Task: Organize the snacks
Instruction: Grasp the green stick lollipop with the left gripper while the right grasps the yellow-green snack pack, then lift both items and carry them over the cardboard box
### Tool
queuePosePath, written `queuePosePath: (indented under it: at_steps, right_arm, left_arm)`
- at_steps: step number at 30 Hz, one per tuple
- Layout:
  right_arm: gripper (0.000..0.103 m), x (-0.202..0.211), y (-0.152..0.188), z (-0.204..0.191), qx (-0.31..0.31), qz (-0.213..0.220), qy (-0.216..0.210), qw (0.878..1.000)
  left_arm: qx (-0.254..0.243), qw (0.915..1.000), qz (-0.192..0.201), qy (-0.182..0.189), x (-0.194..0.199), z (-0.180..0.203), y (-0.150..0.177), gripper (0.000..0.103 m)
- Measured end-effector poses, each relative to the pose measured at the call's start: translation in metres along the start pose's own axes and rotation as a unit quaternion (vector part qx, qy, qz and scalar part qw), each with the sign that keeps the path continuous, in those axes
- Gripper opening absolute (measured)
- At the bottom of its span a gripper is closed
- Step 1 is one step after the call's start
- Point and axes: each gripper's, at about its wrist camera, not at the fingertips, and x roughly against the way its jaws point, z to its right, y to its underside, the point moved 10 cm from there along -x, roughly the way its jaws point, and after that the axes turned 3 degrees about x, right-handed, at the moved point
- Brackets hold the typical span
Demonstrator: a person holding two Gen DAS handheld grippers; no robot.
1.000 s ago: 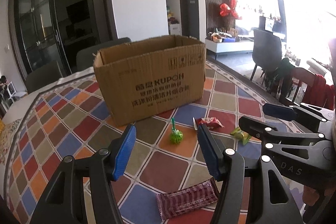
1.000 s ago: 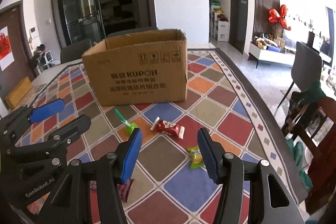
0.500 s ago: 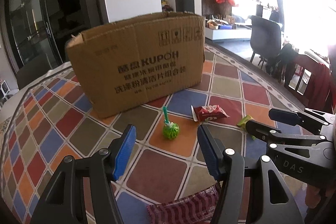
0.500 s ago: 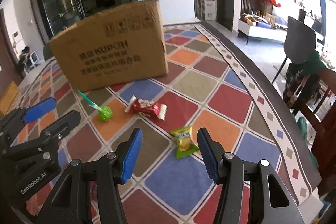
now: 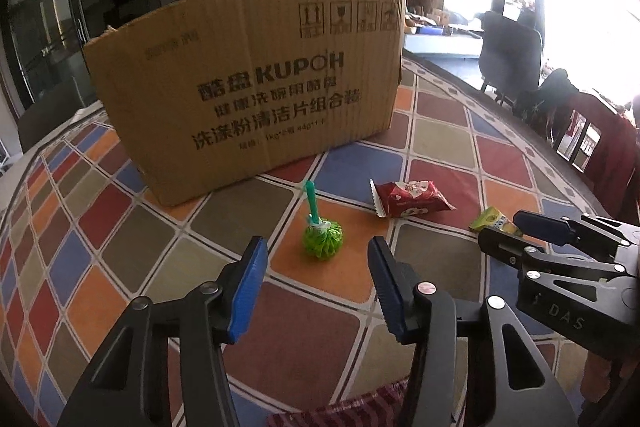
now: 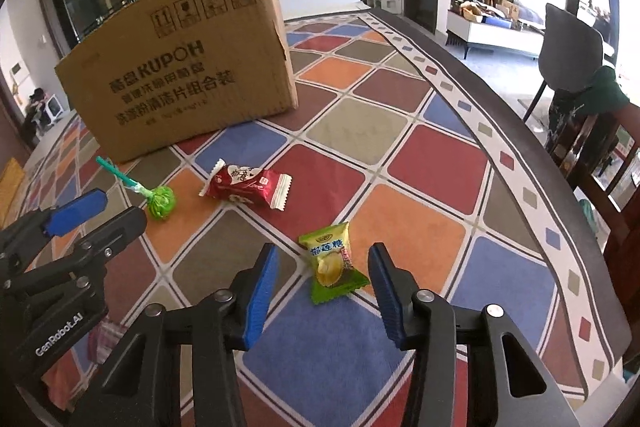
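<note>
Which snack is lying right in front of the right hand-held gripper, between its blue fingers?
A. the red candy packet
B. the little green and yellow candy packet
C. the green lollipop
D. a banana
B: in the right wrist view the green and yellow candy packet lies on the tablecloth between the open fingers of the right hand-held gripper, not yet pinched; the green lollipop and red candy packet lie farther off.

The table (image 6: 400, 147) carries a cloth of coloured diamonds. On it stand a cardboard box (image 6: 180, 75) at 11 o'clock, a green lollipop (image 6: 160, 201) at 9, a red wrapped snack (image 6: 244, 185) centrally and a green candy packet (image 6: 332, 263) at 6. A striped maroon wrapper (image 5: 340, 411) lies at the near edge.
</note>
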Motion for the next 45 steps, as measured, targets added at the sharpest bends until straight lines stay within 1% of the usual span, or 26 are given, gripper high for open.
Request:
queuePosePath:
  at_steps: [5,8,9,11,13,15,18,24,32,40,45]
  right_arm:
    - [0.035,-0.003,-0.001,-0.003,-0.002,-0.002,-0.013,1.0]
    - [0.031,-0.005,-0.002,-0.006,0.0,-0.004,-0.021,1.0]
    - [0.03,-0.007,-0.002,-0.008,0.0,-0.007,-0.025,1.0]
    - [0.03,-0.009,-0.003,-0.009,-0.002,-0.01,-0.033,0.999]
    - [0.03,-0.011,-0.005,-0.01,-0.002,-0.009,-0.033,0.999]
    - [0.03,-0.012,-0.006,-0.01,-0.001,-0.008,-0.031,0.999]
    - [0.03,-0.014,-0.007,-0.009,-0.002,-0.007,-0.029,1.0]
    - [0.027,-0.014,-0.011,-0.01,0.007,-0.001,-0.024,1.0]
    - [0.027,-0.004,-0.014,-0.012,0.01,0.01,-0.03,0.999]
    - [0.027,0.017,-0.023,-0.019,0.019,0.035,-0.04,0.998]
    - [0.027,0.035,-0.03,-0.027,0.025,0.055,-0.048,0.997]
  left_arm:
    - [-0.007,0.9999,-0.009,0.0,-0.01,0.003,-0.003,0.048]
    - [-0.007,0.9999,-0.012,-0.002,-0.015,0.003,-0.006,0.048]
    - [-0.007,0.9999,-0.015,-0.002,-0.017,0.002,-0.006,0.045]
    - [-0.002,0.9997,-0.025,0.002,-0.023,0.002,-0.005,0.041]
    - [0.002,0.9994,-0.033,0.007,-0.027,0.002,-0.003,0.038]
    - [0.002,0.9992,-0.039,0.007,-0.031,0.002,-0.002,0.032]
    - [0.006,0.9989,-0.045,0.009,-0.034,0.003,-0.001,0.027]
    - [0.008,0.9989,-0.046,0.011,-0.033,0.003,0.001,0.026]
    - [0.019,0.9992,-0.032,0.012,-0.013,0.003,-0.003,0.026]
    - [0.027,0.9995,-0.014,0.008,0.012,0.003,-0.01,0.026]
    - [0.041,0.9991,-0.004,0.011,0.03,0.001,-0.014,0.026]
